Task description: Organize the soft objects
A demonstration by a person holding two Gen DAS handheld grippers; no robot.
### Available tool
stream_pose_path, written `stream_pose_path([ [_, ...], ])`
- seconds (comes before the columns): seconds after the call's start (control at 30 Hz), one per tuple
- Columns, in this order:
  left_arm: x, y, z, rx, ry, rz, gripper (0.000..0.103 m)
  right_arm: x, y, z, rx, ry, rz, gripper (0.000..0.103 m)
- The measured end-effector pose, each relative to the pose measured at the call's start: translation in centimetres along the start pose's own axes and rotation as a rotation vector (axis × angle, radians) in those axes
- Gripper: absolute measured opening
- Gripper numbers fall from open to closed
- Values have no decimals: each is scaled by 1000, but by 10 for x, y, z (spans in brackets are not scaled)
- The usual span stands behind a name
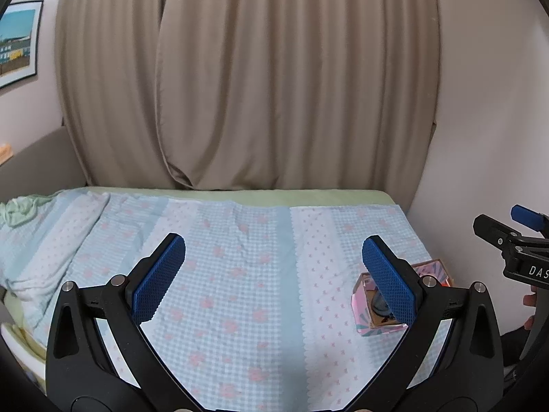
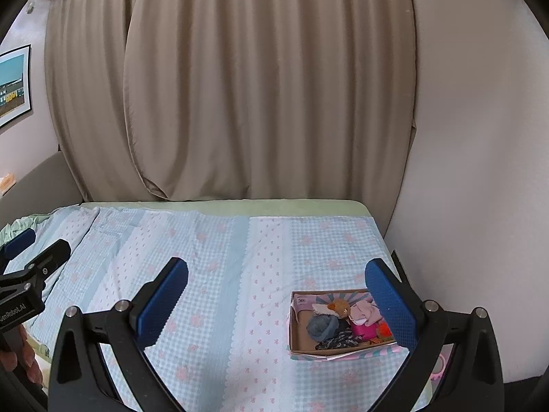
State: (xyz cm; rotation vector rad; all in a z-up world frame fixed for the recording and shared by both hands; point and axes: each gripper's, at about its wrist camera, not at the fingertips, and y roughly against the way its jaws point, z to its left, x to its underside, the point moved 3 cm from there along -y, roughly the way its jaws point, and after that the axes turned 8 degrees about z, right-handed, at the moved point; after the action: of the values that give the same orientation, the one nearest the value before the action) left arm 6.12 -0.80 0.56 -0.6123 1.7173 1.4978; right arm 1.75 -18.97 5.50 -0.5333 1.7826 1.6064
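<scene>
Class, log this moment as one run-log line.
left claw: open, empty | right claw: open, empty | box: on bed, holding soft items | blanket: spread flat

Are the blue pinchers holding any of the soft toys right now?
No. The left gripper and right gripper are both open and hold nothing. The soft things lie in the cardboard box.

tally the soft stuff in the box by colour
In the box, right wrist view:
grey: 1
pale pink: 1
bright pink: 1
brown: 1
dark patterned: 1
orange: 1
white: 1
total: 7, some partly hidden
</scene>
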Motion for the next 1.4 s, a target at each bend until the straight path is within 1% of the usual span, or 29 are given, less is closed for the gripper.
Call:
stream_pose_path([
  [0.57, 3, -2, -11, -3, -17, 2, 103, 0, 7, -7, 18, -15, -1, 103],
  [1.2, 5, -1, -7, -37, -8, -5, 103, 0, 8, -6, 14, -19, -3, 103],
  [1.4, 4, -2, -3, -41, 11, -5, 103, 0, 8, -5, 16, -19, -3, 103],
])
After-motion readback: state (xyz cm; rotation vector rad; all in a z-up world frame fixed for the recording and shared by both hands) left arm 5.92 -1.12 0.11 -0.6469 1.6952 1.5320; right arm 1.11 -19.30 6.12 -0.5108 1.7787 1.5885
